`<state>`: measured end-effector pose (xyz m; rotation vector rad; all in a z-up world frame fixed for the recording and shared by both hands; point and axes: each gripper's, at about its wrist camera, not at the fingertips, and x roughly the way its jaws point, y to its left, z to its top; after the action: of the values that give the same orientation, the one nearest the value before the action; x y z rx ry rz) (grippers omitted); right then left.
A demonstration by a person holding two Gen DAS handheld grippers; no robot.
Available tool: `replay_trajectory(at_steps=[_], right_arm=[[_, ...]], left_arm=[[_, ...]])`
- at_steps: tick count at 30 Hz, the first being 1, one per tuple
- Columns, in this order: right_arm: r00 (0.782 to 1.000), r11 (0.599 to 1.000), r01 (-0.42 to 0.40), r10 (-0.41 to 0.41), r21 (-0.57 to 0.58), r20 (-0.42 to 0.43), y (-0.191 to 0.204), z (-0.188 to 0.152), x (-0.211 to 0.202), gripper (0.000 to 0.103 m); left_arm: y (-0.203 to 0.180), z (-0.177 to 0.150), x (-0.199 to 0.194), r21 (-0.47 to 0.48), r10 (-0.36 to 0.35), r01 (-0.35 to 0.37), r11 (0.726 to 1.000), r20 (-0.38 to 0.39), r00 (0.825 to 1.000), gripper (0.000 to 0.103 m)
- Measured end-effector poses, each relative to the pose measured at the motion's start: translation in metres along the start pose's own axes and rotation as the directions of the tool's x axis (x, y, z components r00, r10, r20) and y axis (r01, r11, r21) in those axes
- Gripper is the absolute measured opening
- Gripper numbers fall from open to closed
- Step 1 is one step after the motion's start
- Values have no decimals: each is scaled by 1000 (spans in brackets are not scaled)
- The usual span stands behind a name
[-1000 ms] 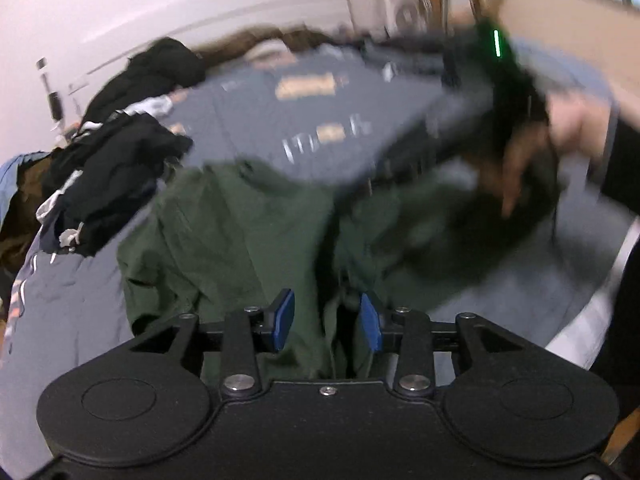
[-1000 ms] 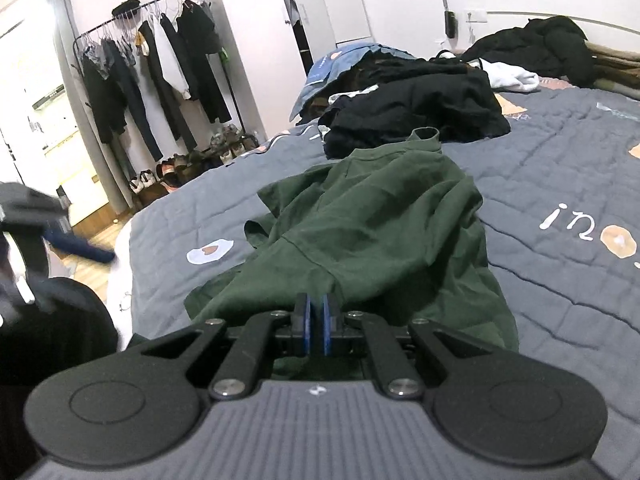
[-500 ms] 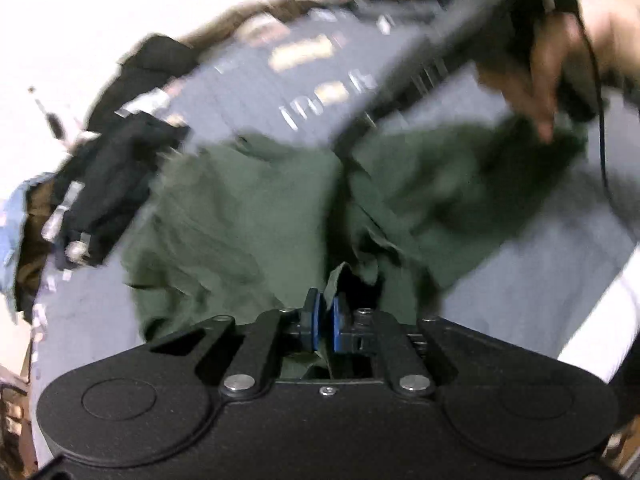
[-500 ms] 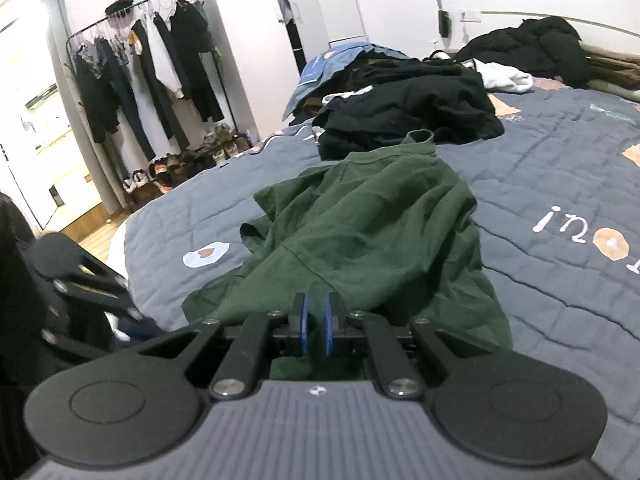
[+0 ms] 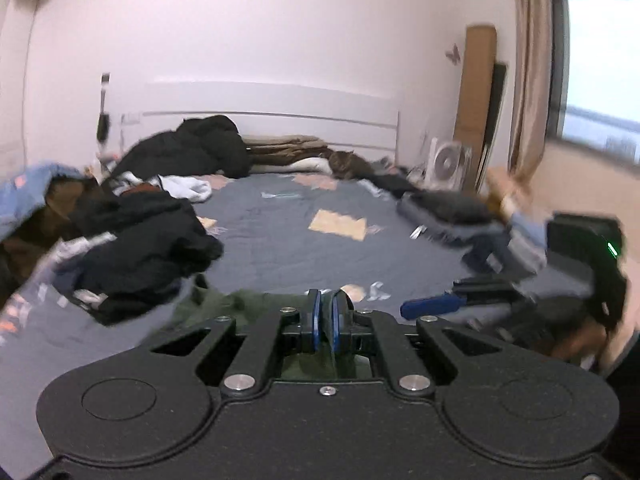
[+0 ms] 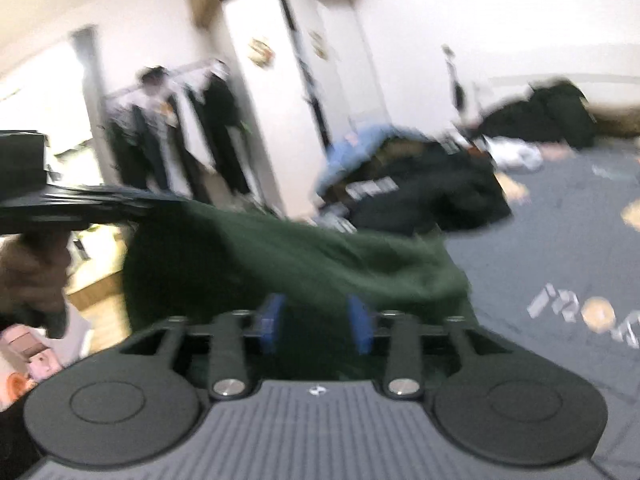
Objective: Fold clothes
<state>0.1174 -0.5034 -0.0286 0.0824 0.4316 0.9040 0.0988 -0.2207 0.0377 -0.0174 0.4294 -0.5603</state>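
A dark green garment [image 6: 300, 256] hangs lifted above the grey quilt, bunched and blurred. My left gripper [image 5: 326, 314] is shut, with a fold of the green garment [image 5: 240, 304] pinched between its blue pads. In the right wrist view that gripper holds the cloth's raised left corner, and a hand [image 6: 32, 272] grips its handle. My right gripper [image 6: 316, 320] has its jaws opening. The blue pads [image 6: 272, 320] stand apart with green cloth behind them and nothing pressed. One blue finger [image 5: 432, 306] of it shows at the right of the left wrist view.
The grey quilted bed [image 5: 300, 248] carries a heap of dark clothes [image 5: 140, 248] at the left, a black jacket [image 5: 200, 148] by the headboard and folded dark items [image 5: 448, 204] at the right. A white wardrobe [image 6: 300, 100] and a clothes rack [image 6: 172, 128] stand beyond.
Both grippers rose. The left one closed on the green garment and lifted it off the bed. The right one, shut on the cloth before, has spread its jaws.
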Motion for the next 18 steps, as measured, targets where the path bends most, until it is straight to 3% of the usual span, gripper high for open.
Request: replay_trajectory(at_steps=[3,6,12,14,15,16,18], right_arm=[[999,997,-49,50,-55,21,23,8,0,65],[998,994,-59,59,-92,-3,39,8,18,67],[994,979,74,-88,-189,-65,55,-7,62,67],[988,969,124,-141,-213,-64,55,-14,72,59],[986,970,140,-155,-200,-61,51,-15,75,39],[985,973,157,-167,-167,-47,45,-15,74,8],[980,977,198,-199,-81,4,28,-12,68,5]], left_arm=[[1,-1,6,-33,-4,4,999,-5,1000,6],[3,-3,8,-57,-15,14,998,-10,1000,6],[1,1,14,-69,-26,25,997,-11,1000,6],[-2,1,19,-64,-30,29,998,-17,999,6],[-3,1,21,-59,-29,28,998,-24,999,6],[-4,1,24,-53,-27,25,998,-34,999,7],[-6,1,27,-45,-23,21,999,-51,998,9]])
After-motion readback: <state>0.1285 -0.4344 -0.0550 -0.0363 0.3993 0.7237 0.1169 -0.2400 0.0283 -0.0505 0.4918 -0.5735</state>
